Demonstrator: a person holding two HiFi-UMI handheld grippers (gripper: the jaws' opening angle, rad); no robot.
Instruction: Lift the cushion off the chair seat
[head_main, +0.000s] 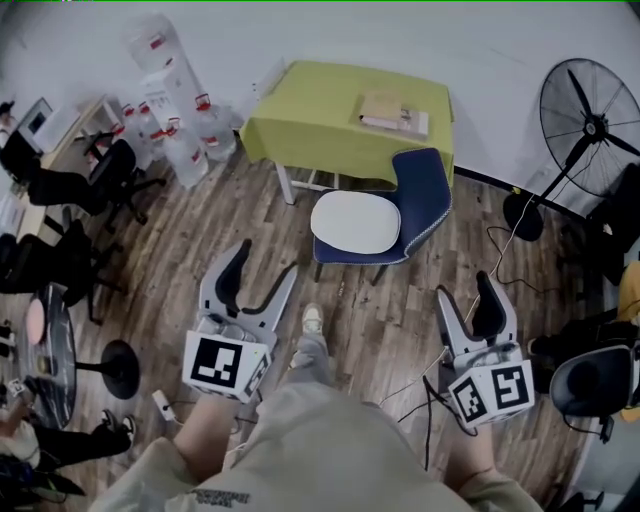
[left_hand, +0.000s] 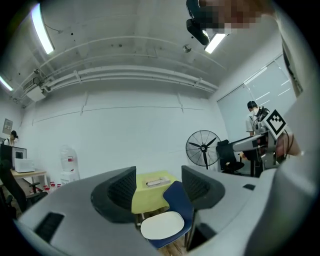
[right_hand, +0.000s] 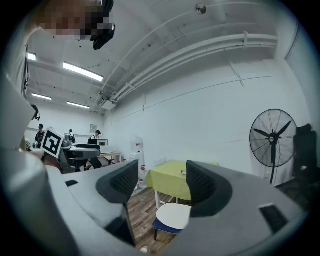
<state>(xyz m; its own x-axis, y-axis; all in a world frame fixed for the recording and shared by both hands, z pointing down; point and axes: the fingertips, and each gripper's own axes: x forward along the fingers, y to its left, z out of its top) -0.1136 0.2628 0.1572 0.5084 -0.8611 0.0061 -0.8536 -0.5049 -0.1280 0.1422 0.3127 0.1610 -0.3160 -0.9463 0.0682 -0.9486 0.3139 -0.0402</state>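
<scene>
Resting on the chair (head_main: 425, 190), cushion (head_main: 355, 222) untouched; left gripper (head_main: 265, 260), right gripper (head_main: 466, 287) — both spread, empty.

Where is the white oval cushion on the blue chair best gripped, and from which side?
Pinch the near rim of the white oval cushion, coming from the open front: it lies flat, and the curved backrest of the blue chair walls off its far side.

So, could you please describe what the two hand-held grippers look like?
The left hand-held gripper and right hand-held gripper each have a pale grey body, curved jaws lined with black ribbed pads, and a white cube bearing black square markers. Dark cables hang beside the right one.
</scene>
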